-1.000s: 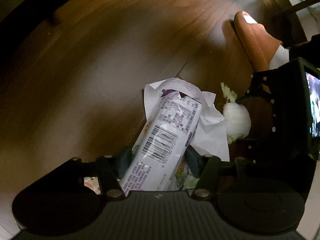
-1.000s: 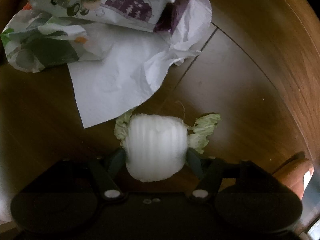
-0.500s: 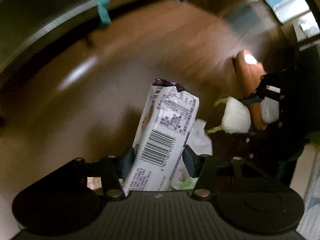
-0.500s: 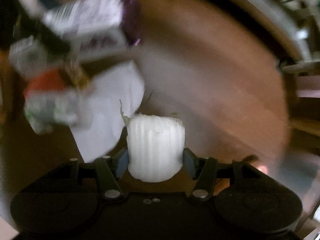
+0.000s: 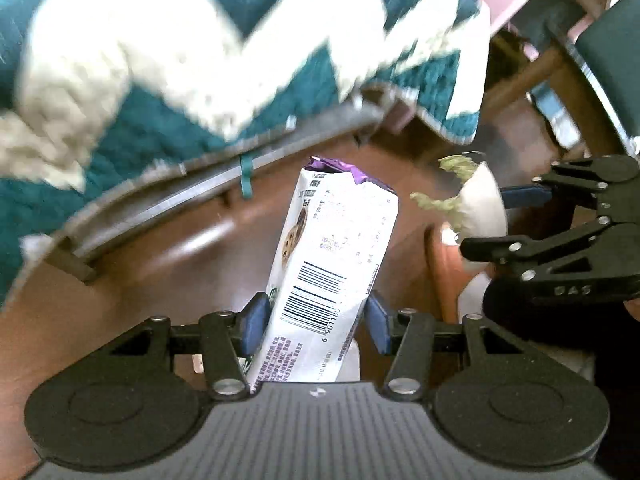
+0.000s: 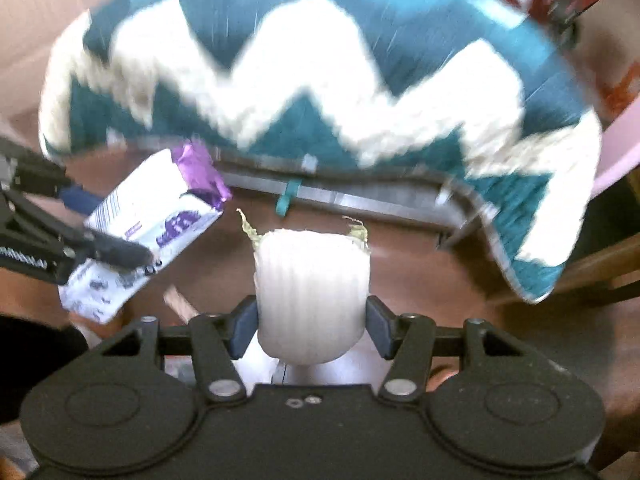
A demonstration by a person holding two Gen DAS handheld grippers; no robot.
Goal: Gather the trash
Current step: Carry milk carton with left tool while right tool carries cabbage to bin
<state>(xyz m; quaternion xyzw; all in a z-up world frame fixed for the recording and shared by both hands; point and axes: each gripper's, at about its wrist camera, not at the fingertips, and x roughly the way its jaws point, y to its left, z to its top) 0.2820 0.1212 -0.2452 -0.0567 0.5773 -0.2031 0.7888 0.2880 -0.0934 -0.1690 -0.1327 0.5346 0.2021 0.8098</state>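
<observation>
Wrapper [image 5: 332, 256] clamped in left gripper [image 5: 316, 318], cabbage stump [image 6: 312, 292] in right gripper [image 6: 312, 322]; both raised off floor.

Both grippers have risen from the floor since one second ago. The left gripper [image 5: 316, 320] now carries the cookie wrapper [image 5: 328, 268] in the air; the white paper sheet formerly beneath it is gone from view. The right gripper [image 6: 310, 322] has lifted the cabbage stub [image 6: 312, 292] likewise. Both views, previously filled with dark floorboards, now show a teal and white zigzag blanket [image 6: 320, 92] from 10 to 2 o'clock. Both views are brighter and blurred.
</observation>
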